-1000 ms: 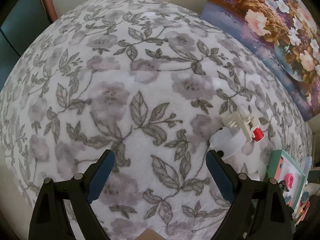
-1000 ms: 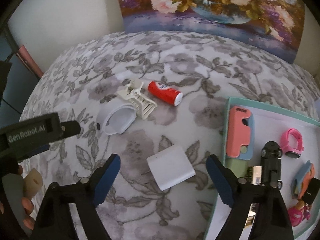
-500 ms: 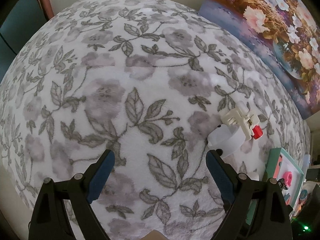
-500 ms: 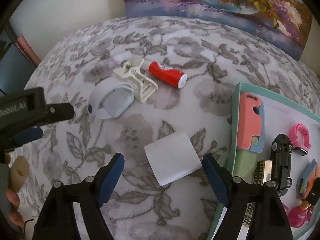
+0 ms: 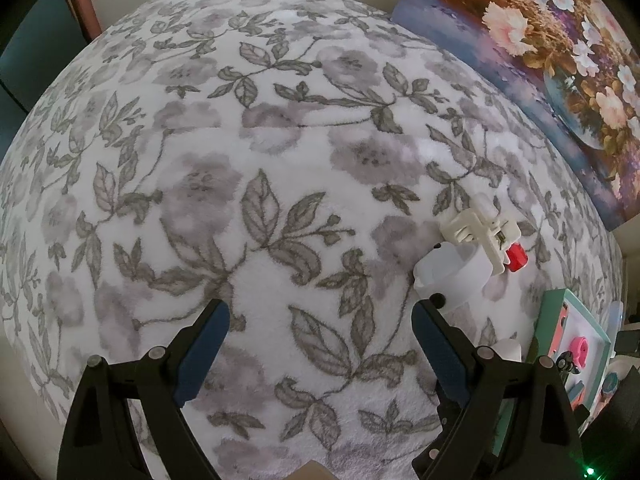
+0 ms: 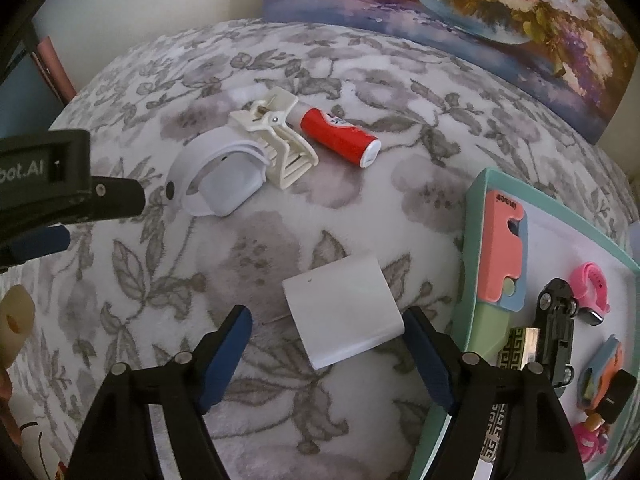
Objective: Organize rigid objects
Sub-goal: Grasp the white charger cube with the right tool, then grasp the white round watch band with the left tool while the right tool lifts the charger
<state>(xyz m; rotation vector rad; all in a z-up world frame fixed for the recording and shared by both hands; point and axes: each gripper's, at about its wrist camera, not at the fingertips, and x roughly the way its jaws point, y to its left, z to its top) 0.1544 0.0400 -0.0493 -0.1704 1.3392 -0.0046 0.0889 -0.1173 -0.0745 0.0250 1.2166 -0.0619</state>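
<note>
A flat white square block (image 6: 343, 312) lies on the flowered blanket between the blue pads of my right gripper (image 6: 326, 328), whose jaws are closing; a gap still shows on the left pad's side. Farther back sit a white band (image 6: 218, 174), a cream clip (image 6: 280, 138) and a red-and-white tube (image 6: 342, 138). My left gripper (image 5: 320, 324) hangs open over bare blanket, with the white band (image 5: 450, 270), clip (image 5: 478, 226) and tube (image 5: 516, 256) off to its right.
A teal-rimmed tray (image 6: 476, 216) at the right holds a pink-and-blue case, a black toy car (image 6: 556, 328), a pink watch and other small items. A flower painting (image 6: 460, 4) leans along the back. My left gripper's body (image 6: 60, 184) juts in from the left.
My right gripper has sunk toward the white block and its jaws have narrowed around it. The left gripper has stayed put and open.
</note>
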